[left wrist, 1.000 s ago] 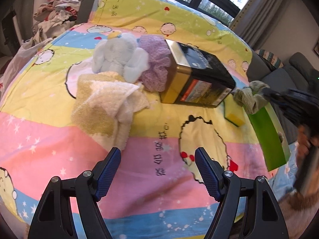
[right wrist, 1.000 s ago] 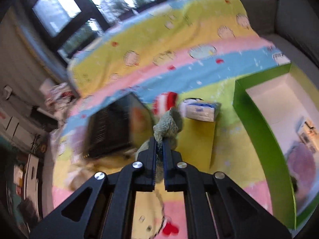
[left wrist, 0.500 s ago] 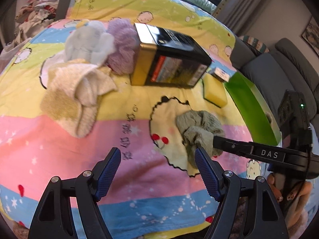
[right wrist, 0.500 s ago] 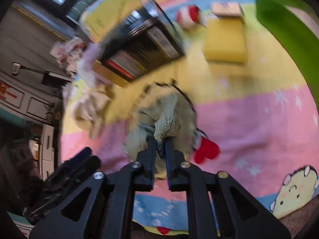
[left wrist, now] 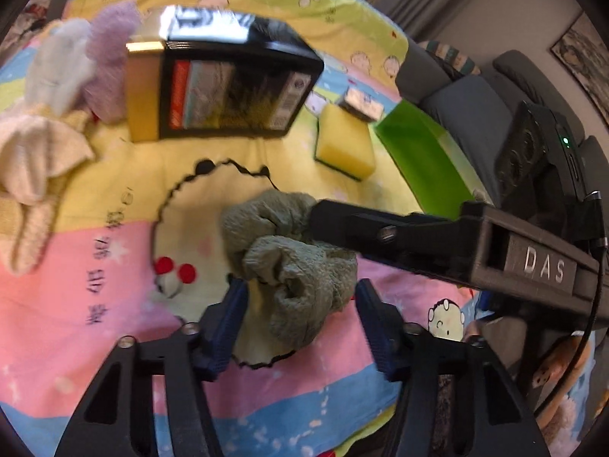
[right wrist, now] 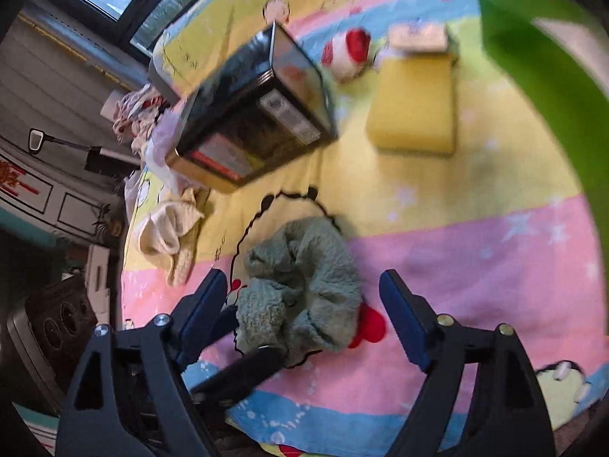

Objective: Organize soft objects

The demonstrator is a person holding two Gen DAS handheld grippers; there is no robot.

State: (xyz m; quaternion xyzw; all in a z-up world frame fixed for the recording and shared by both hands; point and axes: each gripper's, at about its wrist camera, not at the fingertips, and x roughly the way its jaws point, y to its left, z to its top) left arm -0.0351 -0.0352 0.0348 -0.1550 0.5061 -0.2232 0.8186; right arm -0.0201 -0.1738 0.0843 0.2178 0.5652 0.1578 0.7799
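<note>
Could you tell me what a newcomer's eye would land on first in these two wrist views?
First the crumpled grey-green fleece cloth lying on the bright cartoon blanket, with both grippers converging on it: the left gripper closing around it, the right gripper opening over it. Next the large black-and-gold tin lying behind, with a yellow sponge to its right.

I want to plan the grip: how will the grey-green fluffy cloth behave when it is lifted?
The grey-green fluffy cloth lies crumpled in loose folds, so it will probably hang floppy and sag. Its fleecy pile suggests it is light and not slippery. It seems unlikely to roll or break.
</note>
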